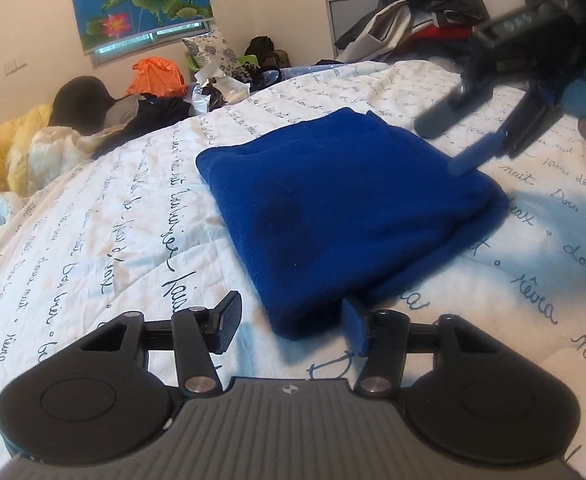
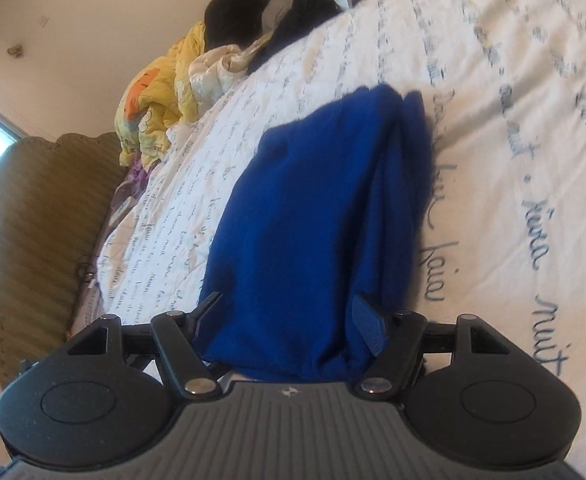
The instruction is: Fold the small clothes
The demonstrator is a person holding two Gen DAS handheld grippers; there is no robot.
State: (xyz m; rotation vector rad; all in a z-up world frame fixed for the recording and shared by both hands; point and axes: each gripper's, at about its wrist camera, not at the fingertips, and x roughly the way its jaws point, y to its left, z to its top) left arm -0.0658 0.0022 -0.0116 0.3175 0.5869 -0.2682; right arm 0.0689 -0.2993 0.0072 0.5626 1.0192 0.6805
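Lying folded, blue garment (image 1: 333,208) seemingly sits between both grippers' fingers (image 2: 367,326).

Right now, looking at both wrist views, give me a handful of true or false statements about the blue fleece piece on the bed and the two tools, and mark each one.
1. The folded blue fleece garment lies on a white quilt printed with dark cursive writing. True.
2. The left tool is clamped shut on the fleece. False: its fingers stand apart at the garment's near corner, with nothing pinched between them.
3. The right tool stands open, with the near end of the fleece between its fingers. True.
4. The fleece is spread out flat in a single layer. False: it is folded into a compact, thick rectangle.
5. A lotus flower picture hangs on the wall beyond the bed. True.
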